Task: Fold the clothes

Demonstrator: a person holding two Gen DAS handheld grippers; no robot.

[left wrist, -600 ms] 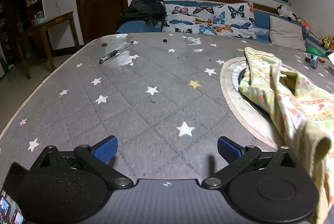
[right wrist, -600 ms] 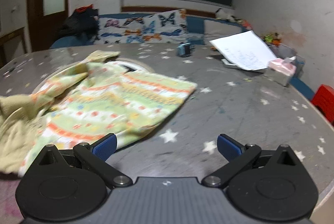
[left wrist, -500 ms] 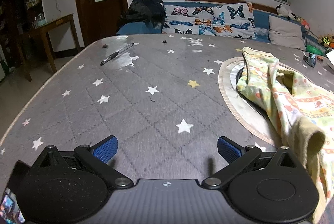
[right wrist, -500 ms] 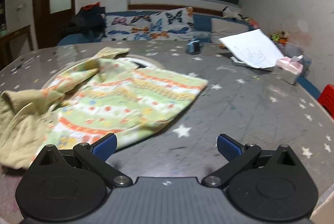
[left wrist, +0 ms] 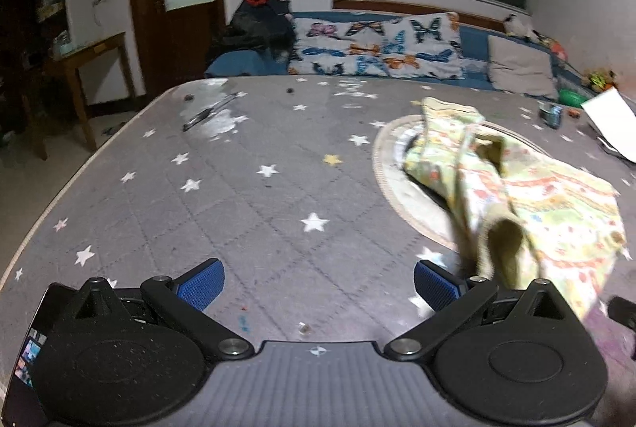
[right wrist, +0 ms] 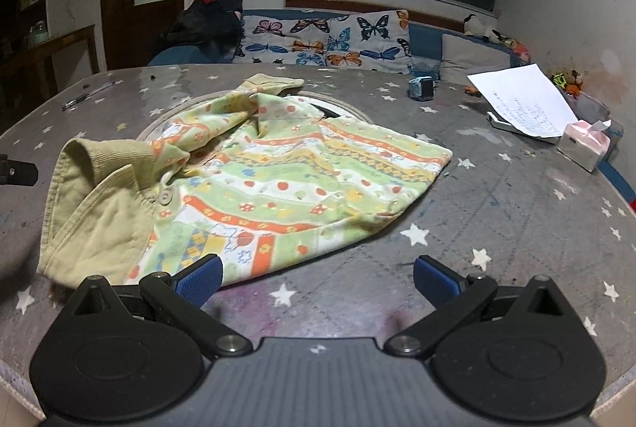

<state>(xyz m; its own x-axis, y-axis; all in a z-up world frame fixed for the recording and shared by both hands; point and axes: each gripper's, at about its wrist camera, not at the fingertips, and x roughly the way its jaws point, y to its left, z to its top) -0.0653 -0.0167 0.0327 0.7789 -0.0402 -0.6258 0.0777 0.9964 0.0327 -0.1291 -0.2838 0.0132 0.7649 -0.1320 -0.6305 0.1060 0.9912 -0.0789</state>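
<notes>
**Crumpled child's shirt waits unfolded, both tongs empty**

The small green-and-orange patterned cotton shirt (right wrist: 270,180) lies rumpled on the grey star-printed table cover (right wrist: 497,212), just ahead and left of the right gripper (right wrist: 316,274) and ahead-right of the left gripper (left wrist: 318,282). It looks light, soft and floppy; the ribbed khaki collar (right wrist: 107,156) and hem corners seem the surest holds. Both jaws stand wide apart, gripping nothing. The white paper sheet (right wrist: 524,101) far right carries writing too small to read.
</notes>
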